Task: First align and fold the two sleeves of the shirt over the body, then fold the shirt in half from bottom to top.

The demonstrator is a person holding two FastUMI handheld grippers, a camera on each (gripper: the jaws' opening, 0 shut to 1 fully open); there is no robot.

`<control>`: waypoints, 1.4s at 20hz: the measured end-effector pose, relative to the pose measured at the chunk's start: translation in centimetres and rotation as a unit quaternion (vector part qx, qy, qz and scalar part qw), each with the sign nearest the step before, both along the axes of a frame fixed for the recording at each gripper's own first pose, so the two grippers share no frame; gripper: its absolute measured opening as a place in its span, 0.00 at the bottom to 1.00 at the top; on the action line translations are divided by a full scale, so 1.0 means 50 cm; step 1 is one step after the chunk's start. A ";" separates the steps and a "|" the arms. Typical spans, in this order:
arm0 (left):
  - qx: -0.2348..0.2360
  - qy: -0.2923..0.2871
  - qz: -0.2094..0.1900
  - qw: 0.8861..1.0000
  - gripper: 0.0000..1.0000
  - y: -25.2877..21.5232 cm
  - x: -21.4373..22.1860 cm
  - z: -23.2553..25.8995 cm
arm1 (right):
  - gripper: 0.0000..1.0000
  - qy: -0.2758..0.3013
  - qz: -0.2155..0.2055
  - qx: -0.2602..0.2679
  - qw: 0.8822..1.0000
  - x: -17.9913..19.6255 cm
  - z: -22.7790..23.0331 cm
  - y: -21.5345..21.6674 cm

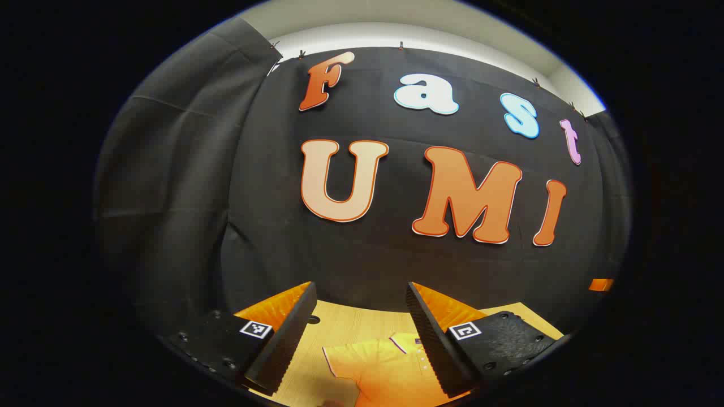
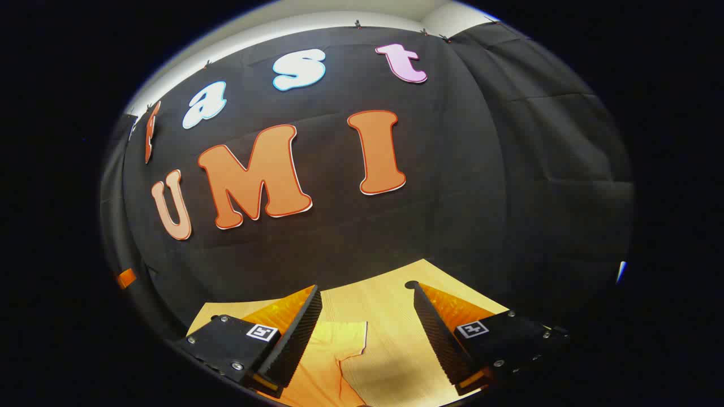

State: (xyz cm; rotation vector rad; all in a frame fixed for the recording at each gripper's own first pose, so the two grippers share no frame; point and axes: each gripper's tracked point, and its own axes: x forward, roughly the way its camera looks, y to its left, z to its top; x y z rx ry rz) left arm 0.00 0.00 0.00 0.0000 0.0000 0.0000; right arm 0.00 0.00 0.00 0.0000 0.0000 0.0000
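No containers showing, just the shirt [image 1: 384, 373] lying flat on the wooden desk [image 1: 345, 325]. In the left gripper view the shirt is sitting low between and beyond the jaws: collar with a buttoned placket showing close to the right-hand finger, one short sleeve [image 1: 339, 362] spreading out toward the left-hand finger, its edge trimmed in a darker line. The shirt body is running down out of sight at the bottom. A small dark hole in the desk [image 1: 314, 320] is sitting just past the tip of the left-hand finger.

In the right gripper view the other sleeve [image 2: 345, 339] is lying just inside the left-hand finger, partly tucked behind it, with bare desk [image 2: 390, 339] taking up the rest of the gap over to the right-hand finger. Another small dark hole [image 2: 411, 284] is showing right at the tip of the right-hand finger.

Black cloth wall [image 1: 367, 260] is standing behind the desk in both views, nothing between the jaws and the shirt.

Left gripper [image 1: 360, 291]: jaws spread wide, holding nothing, hanging above the desk and touching no fabric as far as I can tell.

Right gripper [image 2: 365, 288]: jaws likewise wide apart, gripping nothing, hovering over the sleeve edge and the bare desk
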 end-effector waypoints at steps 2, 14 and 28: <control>0.001 0.006 -0.003 1.000 0.98 -0.007 -0.006 -0.005 | 0.99 0.007 -0.001 0.004 1.000 0.002 -0.004 -0.001; 0.020 0.009 0.017 1.000 0.97 0.020 -0.022 -0.004 | 1.00 0.016 0.013 -0.003 1.000 0.021 -0.010 0.032; 0.011 0.034 0.003 0.999 0.98 0.010 0.010 -0.040 | 0.99 0.157 0.031 0.014 0.987 0.122 -0.099 0.066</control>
